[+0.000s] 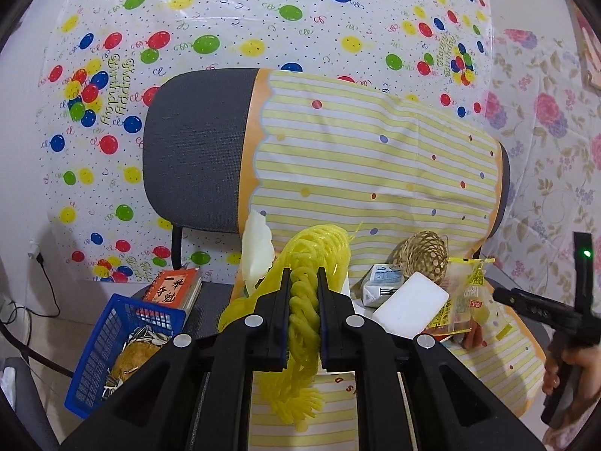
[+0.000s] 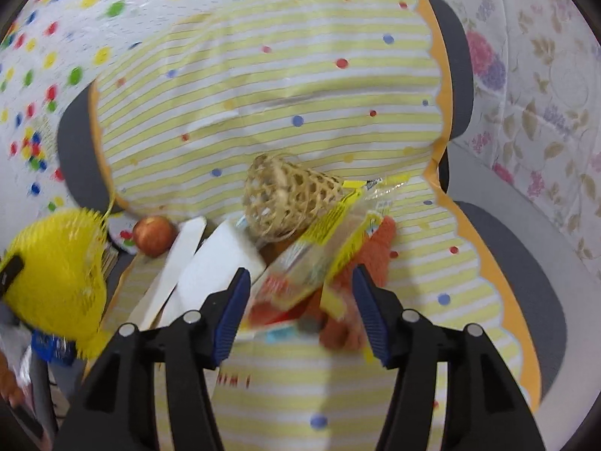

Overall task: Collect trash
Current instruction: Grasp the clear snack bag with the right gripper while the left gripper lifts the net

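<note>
**A:** What do your jaws hold?

**B:** Your left gripper is clamped on yellow foam fruit netting. Your right gripper stands apart around a snack wrapper.

**A:** And the surface?

**B:** A striped cloth covering a chair, balloon sheeting behind.

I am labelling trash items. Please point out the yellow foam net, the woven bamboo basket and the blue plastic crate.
yellow foam net (image 1: 303, 302): left wrist view, twisted middle.
woven bamboo basket (image 2: 285, 199): right wrist view, side wall.
blue plastic crate (image 1: 94, 353): left wrist view, side wall.

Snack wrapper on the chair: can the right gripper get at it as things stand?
Probably yes. The right gripper is open, the snack wrapper lies right ahead between its fingers, and nothing covers it; the wicker ball sits behind.
</note>
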Demonstrator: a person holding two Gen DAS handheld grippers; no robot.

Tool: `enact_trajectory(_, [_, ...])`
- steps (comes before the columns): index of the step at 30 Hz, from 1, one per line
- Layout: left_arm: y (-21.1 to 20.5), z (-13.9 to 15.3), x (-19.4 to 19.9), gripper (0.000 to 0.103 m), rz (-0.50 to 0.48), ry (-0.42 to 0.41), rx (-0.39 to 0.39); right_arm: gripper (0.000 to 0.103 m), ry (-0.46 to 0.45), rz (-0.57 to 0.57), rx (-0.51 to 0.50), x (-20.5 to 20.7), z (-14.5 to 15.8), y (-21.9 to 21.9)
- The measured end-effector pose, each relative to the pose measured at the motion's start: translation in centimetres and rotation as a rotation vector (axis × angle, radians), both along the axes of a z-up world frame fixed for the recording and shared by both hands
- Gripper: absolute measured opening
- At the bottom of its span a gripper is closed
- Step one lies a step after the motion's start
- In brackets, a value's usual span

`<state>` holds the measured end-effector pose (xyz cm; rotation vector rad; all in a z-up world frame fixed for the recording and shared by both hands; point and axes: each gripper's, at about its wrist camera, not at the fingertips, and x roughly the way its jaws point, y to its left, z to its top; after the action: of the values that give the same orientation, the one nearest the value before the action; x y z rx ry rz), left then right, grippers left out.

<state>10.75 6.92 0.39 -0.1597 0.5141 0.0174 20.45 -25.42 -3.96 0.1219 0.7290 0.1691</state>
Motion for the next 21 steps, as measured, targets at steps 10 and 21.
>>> enact_trajectory(10, [-0.3, -1.5, 2.4, 0.012, -0.016, 0.03, -0.007, 0.057, 0.179, -0.119, 0.266, 7.2, -4.2, -3.7])
enact_trajectory(21, [-0.5, -0.3, 0.8, 0.012, -0.037, 0.008, -0.028, 0.002, -0.048, -0.013, 0.208, -0.5, 1.3, -3.2])
